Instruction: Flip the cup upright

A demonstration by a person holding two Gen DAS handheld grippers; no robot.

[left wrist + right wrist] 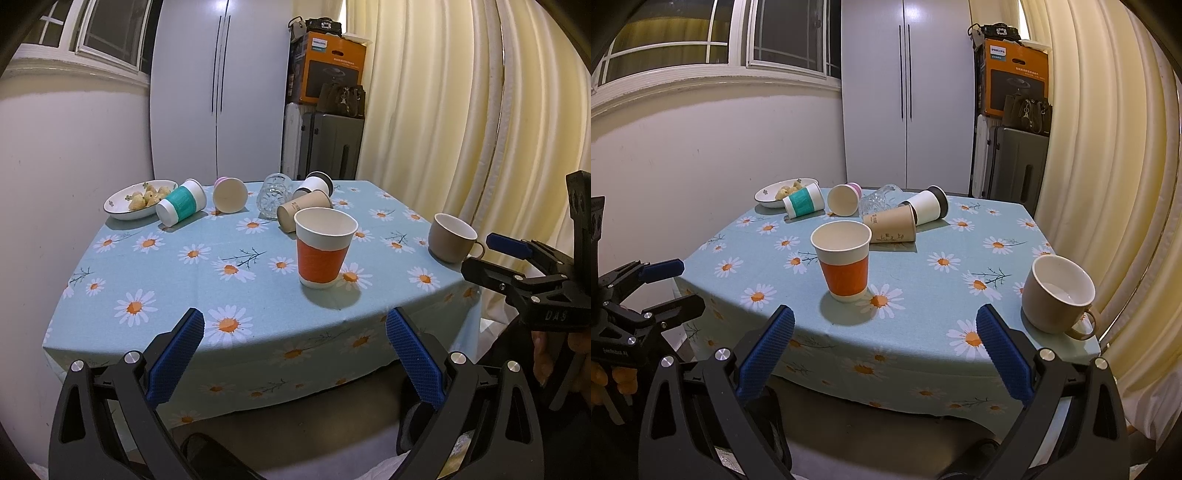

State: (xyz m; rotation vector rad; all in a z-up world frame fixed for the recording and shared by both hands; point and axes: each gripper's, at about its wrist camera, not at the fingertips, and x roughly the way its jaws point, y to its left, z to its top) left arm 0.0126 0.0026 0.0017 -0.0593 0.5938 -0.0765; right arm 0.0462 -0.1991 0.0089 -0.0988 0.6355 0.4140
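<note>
i hold both grippers low, off the near edge of the tabletop (155, 295), pointing across it. the left gripper (295, 354) has its blue pads spread wide with nothing between them; the right gripper (885, 350) is likewise spread and empty. each shows at the edge of the other's view.

the orange-banded cup (324, 248) stands upright, mouth up, near the front middle of the daisy-print cloth, apart from both grippers. a beige mug (1057, 293) stands upright at the near right corner, handle toward the curtain (1108, 147).

along the far side lie the other cups on their sides: a teal-banded cup (181, 202) touching or just beside a bowl of food (136, 201), a pink-based cup (229, 195) with its mouth toward me, a clear glass (274, 192), a brown paper cup (892, 224) and a white cup with a dark rim (928, 206) just behind it. nothing stands between the grippers and the upright cup.
</note>
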